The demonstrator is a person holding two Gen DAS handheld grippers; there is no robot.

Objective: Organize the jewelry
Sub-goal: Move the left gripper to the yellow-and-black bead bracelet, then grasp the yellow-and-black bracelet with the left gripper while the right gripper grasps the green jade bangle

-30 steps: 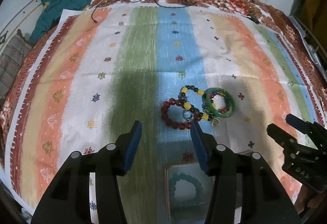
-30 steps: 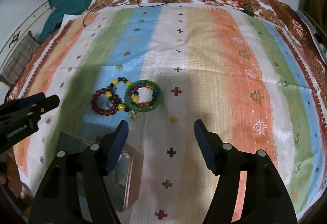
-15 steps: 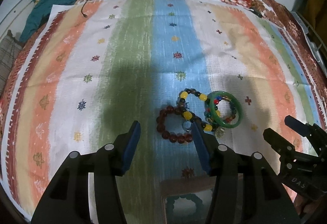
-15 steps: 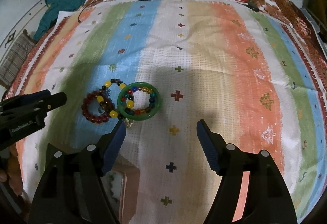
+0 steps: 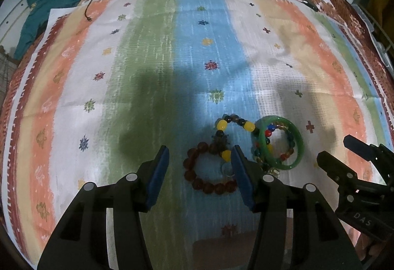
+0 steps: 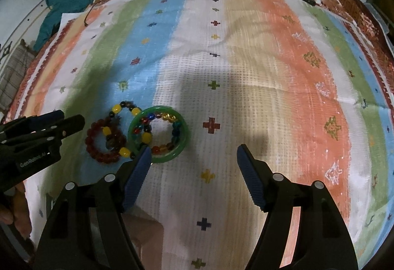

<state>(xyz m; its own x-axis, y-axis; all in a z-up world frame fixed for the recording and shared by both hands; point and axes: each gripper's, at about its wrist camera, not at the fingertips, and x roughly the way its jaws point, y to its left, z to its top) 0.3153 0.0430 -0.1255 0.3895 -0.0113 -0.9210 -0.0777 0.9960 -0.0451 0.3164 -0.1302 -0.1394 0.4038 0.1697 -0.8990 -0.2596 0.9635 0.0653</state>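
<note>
A: Closer now than a second back? Both tools?

B: Yes. Left gripper (image 5: pixel 200 166) moved in on the pile over the last second, jaws spread wide, nothing held. Red bracelet (image 5: pixel 197 180) now lying between its fingers, near the right one, flat on the striped cloth (image 5: pixel 157 53)

A: And the right gripper (image 6: pixel 193 158)?

B: Wide open too, empty. Left finger tip (image 6: pixel 141 161) now at the rim of the green bangle (image 6: pixel 181 144); touching or just above, hard to say from this angle

A: Where's the rest of the jewelry?

B: All in one cluster on the blue stripe. Yellow-bead string (image 5: pixel 235 123) crossing over the red bracelet and running under the bangle. Small multicolour bracelet (image 6: pixel 170 119) sitting inside the bangle. Nothing lifted yet

A: Box?

B: Slid almost out of view as the tools advanced; only a brown edge (image 5: pixel 221 245) at the bottom of the left view, so behind both grippers now

A: Meaning for the task?

B: Reach phase about finished, pick not begun. Probably the red bracelet first for the left. Overlap with the yellow string a risk: likely to drag its neighbours along when pulled
</note>
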